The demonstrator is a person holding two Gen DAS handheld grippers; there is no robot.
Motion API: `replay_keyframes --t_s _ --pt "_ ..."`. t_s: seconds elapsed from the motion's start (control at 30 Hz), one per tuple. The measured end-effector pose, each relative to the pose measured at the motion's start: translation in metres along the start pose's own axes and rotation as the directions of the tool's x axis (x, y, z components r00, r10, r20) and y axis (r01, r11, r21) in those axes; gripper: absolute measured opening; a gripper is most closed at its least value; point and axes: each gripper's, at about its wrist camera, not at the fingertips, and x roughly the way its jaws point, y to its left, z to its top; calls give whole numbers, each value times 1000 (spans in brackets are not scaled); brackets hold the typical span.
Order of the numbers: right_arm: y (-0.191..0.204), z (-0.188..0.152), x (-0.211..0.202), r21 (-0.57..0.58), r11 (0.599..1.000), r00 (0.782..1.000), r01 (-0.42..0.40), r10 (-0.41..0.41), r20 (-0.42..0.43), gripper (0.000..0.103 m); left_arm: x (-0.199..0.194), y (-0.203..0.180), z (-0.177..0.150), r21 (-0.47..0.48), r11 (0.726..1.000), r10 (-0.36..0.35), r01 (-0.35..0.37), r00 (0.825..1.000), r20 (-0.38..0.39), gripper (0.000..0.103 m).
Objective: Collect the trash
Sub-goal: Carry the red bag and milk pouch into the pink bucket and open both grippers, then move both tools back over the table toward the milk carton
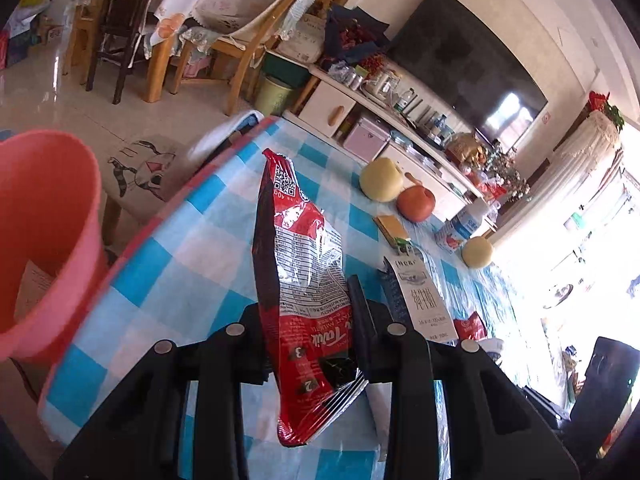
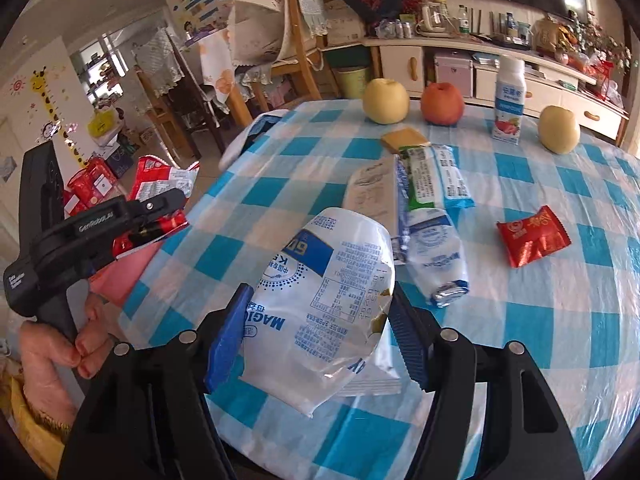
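Since both wrappers are thin, light and crinkly, pinching them near the bottom edge works well. The left hand-held gripper (image 1: 312, 320) is closed on a red snack bag (image 1: 300, 280), with the pink bin (image 1: 60, 220) at nine o'clock. The right hand-held gripper (image 2: 320, 320), tilted down over the bench (image 2: 520, 320), squeezes a white wrapper (image 2: 320, 300).

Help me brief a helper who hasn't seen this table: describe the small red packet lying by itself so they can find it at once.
Start at the table with the blue-and-white checked cloth. From the white drink bottle standing at its far edge, come towards the near side. The small red packet lies flat and alone there, crimped at both ends with gold print, apart from the pale wrappers piled mid-table.
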Motion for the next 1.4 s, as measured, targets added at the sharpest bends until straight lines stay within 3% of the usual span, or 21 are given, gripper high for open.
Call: replay_keyframes --t_s 0.13,0.27,0.43,0.6,0.83,0.9,0.93,1.03,1.23,1.4 --pt "45 14 4 -51 997 998 -65 65 0 68 -20 31 19 -74 996 59 -54 996 71 33" --pt "105 36 15 -131 982 990 -139 139 -10 68 -40 76 35 -192 970 176 -150 976 130 33" --pt "182 66 34 -221 946 971 -239 239 -30 68 -57 132 48 -350 896 338 -272 930 143 33" --pt "242 91 65 -269 911 949 -313 308 -59 68 -64 170 48 -468 822 414 -326 905 97 33" --pt "275 103 116 -262 899 936 -351 332 -118 69 -74 203 45 -559 740 483 -374 874 55 33" --pt "274 105 130 -214 904 928 -371 350 -130 73 -76 206 44 -571 726 502 -384 863 59 42" --pt "271 106 134 -182 900 917 -396 376 -132 81 -77 205 45 -564 722 521 -400 851 63 51" --pt "259 107 139 -112 895 900 -432 419 -117 87 -79 202 47 -557 701 572 -446 818 64 70" --pt "233 101 124 -103 923 929 -370 364 -75 90 -79 199 47 -557 709 577 -432 810 107 79" --pt "204 85 105 -141 957 967 -253 248 -51 91 -79 177 46 -487 776 555 -401 802 222 90"
